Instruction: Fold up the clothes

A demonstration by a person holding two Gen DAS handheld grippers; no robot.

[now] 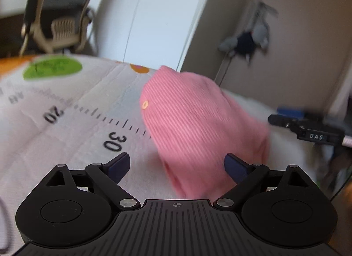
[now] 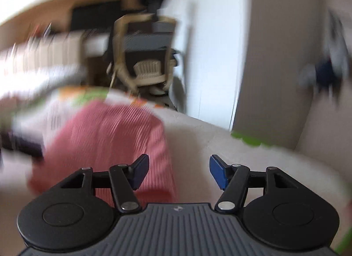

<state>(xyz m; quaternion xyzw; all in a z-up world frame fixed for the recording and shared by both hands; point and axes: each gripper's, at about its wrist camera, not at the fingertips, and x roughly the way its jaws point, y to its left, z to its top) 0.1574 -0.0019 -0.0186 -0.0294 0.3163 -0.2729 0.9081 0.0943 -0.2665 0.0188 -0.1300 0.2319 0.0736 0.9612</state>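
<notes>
A pink ribbed garment (image 1: pixel 198 121) is lying bunched in a rounded heap on a white mat (image 1: pixel 72 124) that is printed with ruler marks and coloured dots. A small yellow button (image 1: pixel 145 104) is showing on its left side. In the left wrist view the heap is sitting just ahead of the left gripper (image 1: pixel 177 165), a little to the right, with its near edge reaching in between the fingers. That gripper's jaws are standing wide apart and are gripping nothing. The right gripper (image 2: pixel 178 172) is also spread wide and holding nothing; in its blurred view the garment (image 2: pixel 105 141) is lying to the left and ahead of it, over bare mat (image 2: pixel 220 146). An office chair (image 1: pixel 59 16) is standing beyond the far edge.

Judging by the heap, the garment is neither spread flat nor folded, and with both grippers empty this is looking like a moment between grasps. The next move is likely calling for each gripper to find an edge or corner and close on it; which edge is hard to tell, since the cloth is crumpled and the frames are smeared.
</notes>
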